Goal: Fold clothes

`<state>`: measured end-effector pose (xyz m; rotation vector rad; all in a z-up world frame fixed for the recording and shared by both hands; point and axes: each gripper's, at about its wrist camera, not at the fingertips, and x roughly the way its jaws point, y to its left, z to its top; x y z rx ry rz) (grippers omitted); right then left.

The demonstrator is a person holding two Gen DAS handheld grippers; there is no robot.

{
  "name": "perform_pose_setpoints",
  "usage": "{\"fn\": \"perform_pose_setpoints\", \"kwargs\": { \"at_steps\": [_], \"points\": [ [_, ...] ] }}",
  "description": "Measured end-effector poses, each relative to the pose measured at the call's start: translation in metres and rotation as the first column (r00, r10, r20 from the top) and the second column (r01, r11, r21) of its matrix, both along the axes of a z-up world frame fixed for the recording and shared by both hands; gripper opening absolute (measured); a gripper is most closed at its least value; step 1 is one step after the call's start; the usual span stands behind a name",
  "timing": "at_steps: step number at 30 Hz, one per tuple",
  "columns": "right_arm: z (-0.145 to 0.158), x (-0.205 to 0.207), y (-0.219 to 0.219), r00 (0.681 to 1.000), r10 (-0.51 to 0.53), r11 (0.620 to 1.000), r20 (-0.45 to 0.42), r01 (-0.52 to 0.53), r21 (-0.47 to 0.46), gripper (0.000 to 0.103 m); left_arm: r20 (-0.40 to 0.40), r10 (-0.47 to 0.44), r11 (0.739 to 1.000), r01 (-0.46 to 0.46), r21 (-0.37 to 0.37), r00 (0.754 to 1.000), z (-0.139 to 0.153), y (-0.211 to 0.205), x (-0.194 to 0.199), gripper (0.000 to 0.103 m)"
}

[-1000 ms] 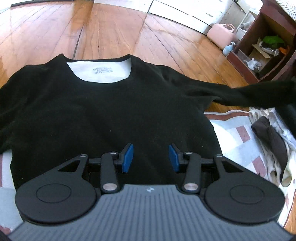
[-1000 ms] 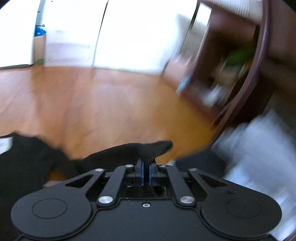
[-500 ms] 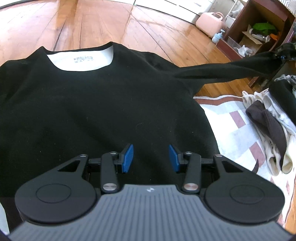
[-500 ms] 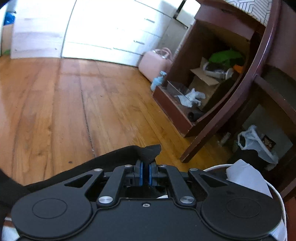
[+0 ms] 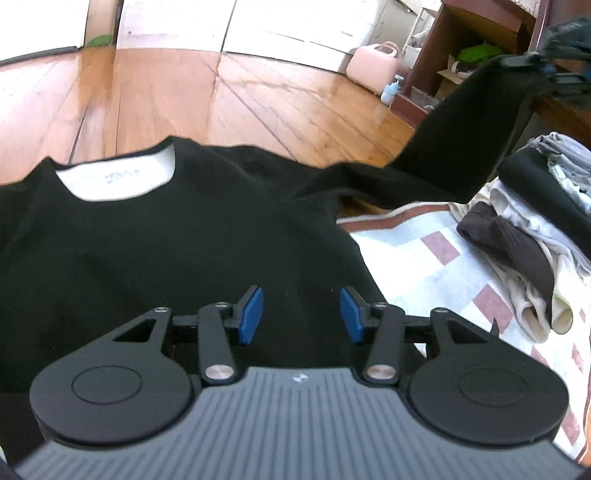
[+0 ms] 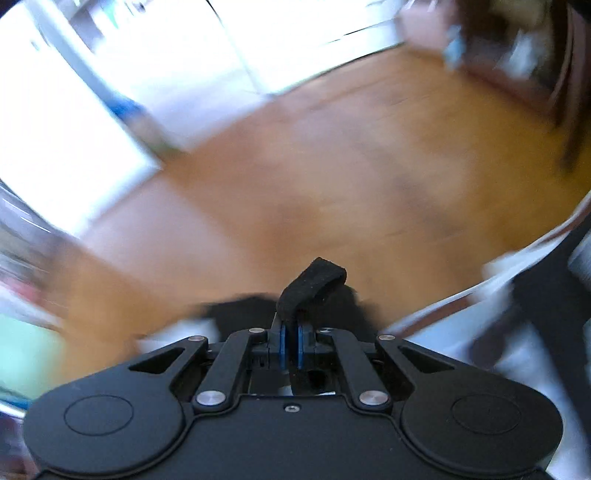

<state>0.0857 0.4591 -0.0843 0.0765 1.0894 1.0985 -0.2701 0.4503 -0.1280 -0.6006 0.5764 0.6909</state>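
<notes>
I note sunlit glossy wooden floor [image 5: 258, 96], white cabinets [image 5: 288, 29] at twelve o'clock, dark wooden shelf [image 5: 476, 40] at two.

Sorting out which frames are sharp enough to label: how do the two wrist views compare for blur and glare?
Right wrist view: heavy motion smear across floor and furniture; only the right gripper and pinched black sleeve stay crisp. Left wrist view: mostly sharp, black sweater readable, window glare on the wooden floor, cabinets blown out white, fisheye bending at the edges.
</notes>
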Motion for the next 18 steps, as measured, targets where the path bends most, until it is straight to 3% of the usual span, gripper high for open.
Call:
{"fn": "perform_pose_setpoints", "kwargs": {
  "at_steps": [1, 3, 5, 6, 9, 10, 11, 12, 13, 14, 15, 18],
  "points": [
    [-0.002, -0.005, -0.012, 0.998, -0.04, 0.999, 0.056, 0.042, -0.026, 0.005, -0.007, 0.0, 1.0, 0.0, -0.002, 1.0, -0.001, -0.001, 0.001, 0.046],
    [-0.015, -0.017, -0.027, 0.965, -0.096, 0.97, 0.245, 0.146, -0.194, 0.006, -0.018, -0.003, 1.0, 0.003, 0.0, 1.0, -0.002, -0.003, 0.003, 0.046],
    [-0.045, -0.03, -0.034, 0.936, -0.05, 0.904, 0.347, 0.19, -0.383, 0.008, -0.026, -0.009, 1.0, 0.01, 0.009, 1.0, -0.002, -0.005, 0.004, 0.046],
    [-0.06, -0.036, -0.039, 0.938, -0.023, 0.875, 0.345, 0.186, -0.447, 0.008, -0.028, -0.011, 1.0, 0.011, 0.009, 1.0, -0.003, -0.005, 0.003, 0.046],
    [-0.11, -0.056, -0.058, 0.976, 0.04, 0.816, 0.216, 0.093, -0.57, 0.008, -0.034, -0.015, 1.0, 0.015, 0.007, 0.999, -0.004, -0.006, 0.001, 0.046],
    [-0.124, -0.064, -0.063, 0.972, 0.082, 0.792, 0.221, 0.071, -0.607, 0.007, -0.036, -0.016, 1.0, 0.017, 0.007, 0.999, -0.005, -0.006, 0.001, 0.046],
    [-0.135, -0.076, -0.065, 0.934, 0.161, 0.761, 0.318, 0.088, -0.643, 0.006, -0.039, -0.016, 1.0, 0.016, 0.001, 0.999, -0.005, -0.006, 0.0, 0.046],
    [-0.143, -0.089, -0.065, 0.857, 0.257, 0.729, 0.447, 0.132, -0.672, 0.013, -0.034, -0.017, 1.0, 0.017, -0.008, 0.999, -0.004, -0.008, -0.001, 0.046],
    [-0.152, -0.105, -0.07, 0.74, 0.357, 0.705, 0.57, 0.187, -0.684, 0.027, -0.029, -0.019, 1.0, 0.018, -0.016, 0.999, -0.003, -0.009, -0.002, 0.046],
    [-0.163, -0.122, -0.077, 0.582, 0.452, 0.692, 0.676, 0.249, -0.678, 0.031, -0.018, -0.027, 0.999, 0.027, -0.02, 0.999, -0.001, -0.011, -0.003, 0.046],
    [-0.17, -0.134, -0.085, 0.482, 0.502, 0.694, 0.718, 0.27, -0.667, 0.03, -0.012, -0.038, 0.999, 0.038, -0.018, 0.999, 0.0, -0.013, -0.001, 0.043],
    [-0.174, -0.153, -0.111, 0.459, 0.493, 0.786, 0.739, 0.131, -0.605, 0.027, 0.02, -0.085, 0.996, 0.086, -0.028, 0.996, 0.003, -0.022, 0.009, 0.043]
  ]
}}
